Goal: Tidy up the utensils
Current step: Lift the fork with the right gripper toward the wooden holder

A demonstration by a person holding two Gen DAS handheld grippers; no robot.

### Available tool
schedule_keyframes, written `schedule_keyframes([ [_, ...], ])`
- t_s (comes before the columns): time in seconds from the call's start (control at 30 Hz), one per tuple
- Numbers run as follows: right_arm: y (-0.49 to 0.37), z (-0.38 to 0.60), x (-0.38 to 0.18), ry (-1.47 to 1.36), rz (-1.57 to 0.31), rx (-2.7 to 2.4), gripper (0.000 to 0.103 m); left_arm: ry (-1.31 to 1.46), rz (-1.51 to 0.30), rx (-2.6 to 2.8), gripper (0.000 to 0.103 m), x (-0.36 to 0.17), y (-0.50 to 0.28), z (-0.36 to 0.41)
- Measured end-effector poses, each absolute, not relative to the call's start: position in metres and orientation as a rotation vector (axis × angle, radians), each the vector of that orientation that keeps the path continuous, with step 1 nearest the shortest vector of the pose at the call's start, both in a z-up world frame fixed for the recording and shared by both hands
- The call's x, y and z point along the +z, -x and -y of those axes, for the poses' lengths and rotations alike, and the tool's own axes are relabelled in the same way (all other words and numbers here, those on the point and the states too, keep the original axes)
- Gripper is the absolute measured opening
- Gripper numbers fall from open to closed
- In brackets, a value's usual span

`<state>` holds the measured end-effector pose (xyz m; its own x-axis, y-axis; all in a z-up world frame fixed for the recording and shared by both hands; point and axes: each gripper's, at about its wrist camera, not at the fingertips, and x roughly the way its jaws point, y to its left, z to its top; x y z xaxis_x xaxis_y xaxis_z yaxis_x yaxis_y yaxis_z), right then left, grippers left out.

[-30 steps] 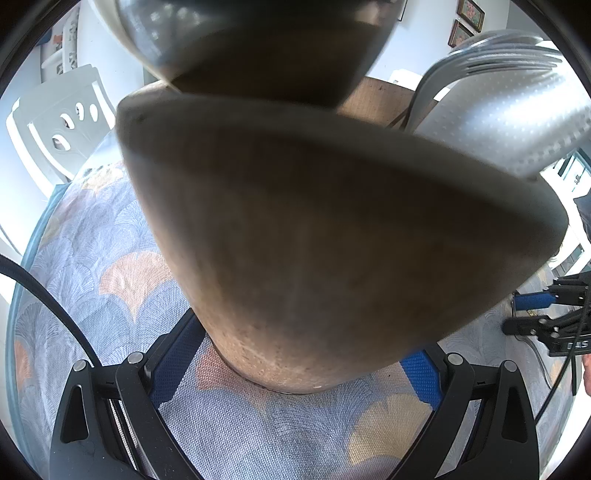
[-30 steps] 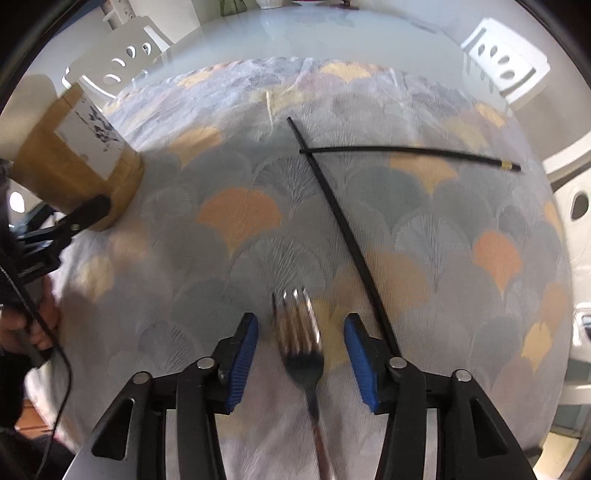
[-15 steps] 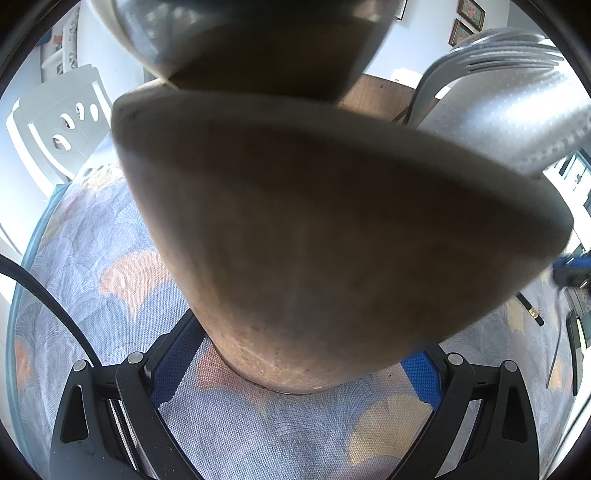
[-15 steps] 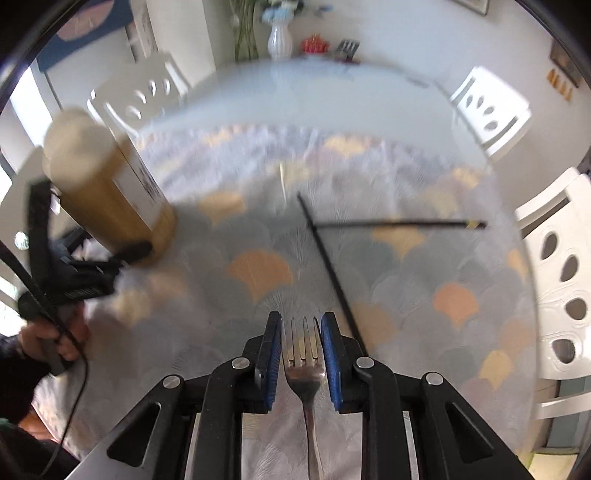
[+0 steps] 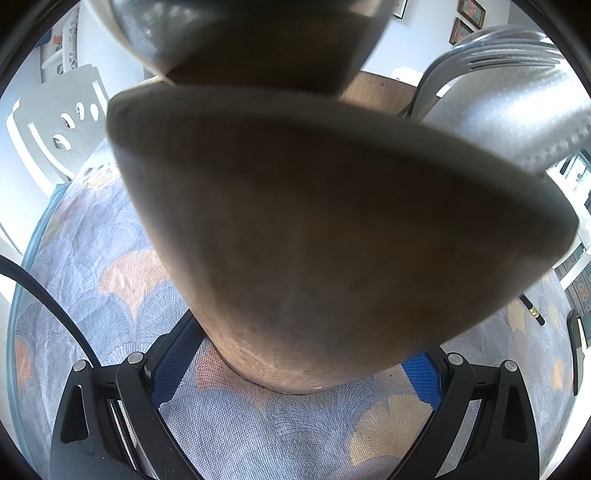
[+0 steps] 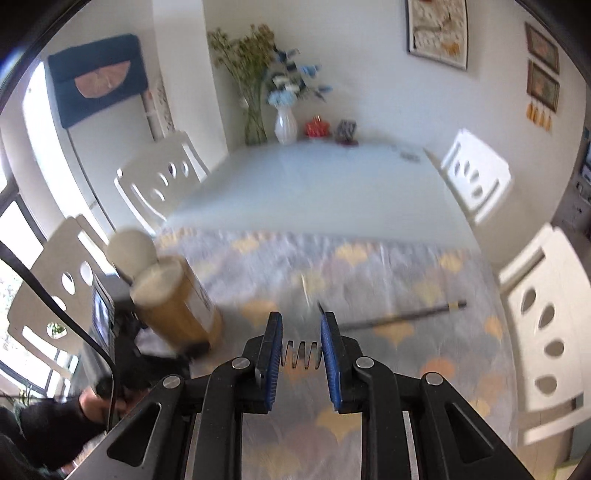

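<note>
right gripper (image 6: pixel 301 339) pinching fork (image 6: pixel 300 356) above tablecloth (image 6: pixel 406 280); left gripper (image 5: pixel 295 373) clamped on wooden holder (image 5: pixel 332 240)

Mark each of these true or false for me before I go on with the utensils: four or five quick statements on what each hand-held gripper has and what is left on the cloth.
1. The right hand-held gripper is shut on a fork. True.
2. The fork lies flat on the tablecloth. False: it is held between the pads, its tines pointing forward.
3. The left hand-held gripper holds the wooden holder. True.
4. The wooden holder is empty. False: a spoon and forks stick out of it.
5. A black chopstick lies on the tablecloth. True.
</note>
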<state>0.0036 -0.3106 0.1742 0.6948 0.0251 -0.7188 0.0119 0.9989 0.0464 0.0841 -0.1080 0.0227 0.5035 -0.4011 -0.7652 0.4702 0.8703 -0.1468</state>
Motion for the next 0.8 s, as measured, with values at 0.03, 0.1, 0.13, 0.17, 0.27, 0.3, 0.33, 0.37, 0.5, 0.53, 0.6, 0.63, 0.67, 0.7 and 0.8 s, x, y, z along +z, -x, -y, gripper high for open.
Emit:
schedule_keyframes([
  [0.03, -0.009, 0.308, 0.182, -0.049, -0.778, 0.015, 0.020, -0.084, -0.901, -0.526, 0.099, 0.023, -0.084, 0.109],
  [0.1, -0.018, 0.305, 0.194, -0.055, -0.745, 0.027, 0.020, -0.084, -0.901, -0.526, 0.099, 0.023, -0.082, 0.110],
  [0.13, -0.024, 0.302, 0.203, -0.062, -0.720, 0.036, 0.020, -0.084, -0.901, -0.526, 0.099, 0.023, -0.083, 0.111],
  [0.17, -0.028, 0.300, 0.210, -0.066, -0.704, 0.041, 0.020, -0.083, -0.901, -0.527, 0.099, 0.023, -0.083, 0.110],
  [0.27, -0.036, 0.294, 0.235, -0.084, -0.646, 0.068, 0.020, -0.084, -0.901, -0.526, 0.099, 0.023, -0.083, 0.111],
  [0.3, -0.037, 0.291, 0.244, -0.089, -0.627, 0.082, 0.020, -0.083, -0.901, -0.526, 0.099, 0.023, -0.083, 0.110],
  [0.33, -0.038, 0.287, 0.253, -0.090, -0.607, 0.095, 0.020, -0.083, -0.901, -0.526, 0.099, 0.023, -0.083, 0.111],
  [0.37, -0.039, 0.282, 0.262, -0.091, -0.588, 0.111, 0.020, -0.084, -0.901, -0.526, 0.099, 0.023, -0.083, 0.111],
  [0.5, -0.042, 0.259, 0.293, -0.074, -0.517, 0.162, 0.020, -0.084, -0.901, -0.526, 0.099, 0.023, -0.083, 0.111],
  [0.53, -0.043, 0.254, 0.298, -0.070, -0.504, 0.173, 0.020, -0.084, -0.901, -0.526, 0.099, 0.023, -0.083, 0.111],
  [0.6, -0.047, 0.246, 0.306, -0.067, -0.486, 0.196, 0.020, -0.084, -0.901, -0.526, 0.099, 0.023, -0.083, 0.110],
  [0.63, -0.051, 0.240, 0.309, -0.067, -0.479, 0.212, 0.020, -0.084, -0.901, -0.526, 0.099, 0.023, -0.083, 0.111],
  [0.67, -0.054, 0.237, 0.310, -0.066, -0.476, 0.221, 0.020, -0.083, -0.902, -0.526, 0.099, 0.023, -0.083, 0.111],
  [0.7, -0.057, 0.233, 0.310, -0.066, -0.474, 0.232, 0.020, -0.083, -0.902, -0.526, 0.099, 0.023, -0.083, 0.110],
  [0.8, -0.066, 0.222, 0.305, -0.072, -0.490, 0.264, 0.020, -0.084, -0.902, -0.526, 0.099, 0.022, -0.083, 0.111],
])
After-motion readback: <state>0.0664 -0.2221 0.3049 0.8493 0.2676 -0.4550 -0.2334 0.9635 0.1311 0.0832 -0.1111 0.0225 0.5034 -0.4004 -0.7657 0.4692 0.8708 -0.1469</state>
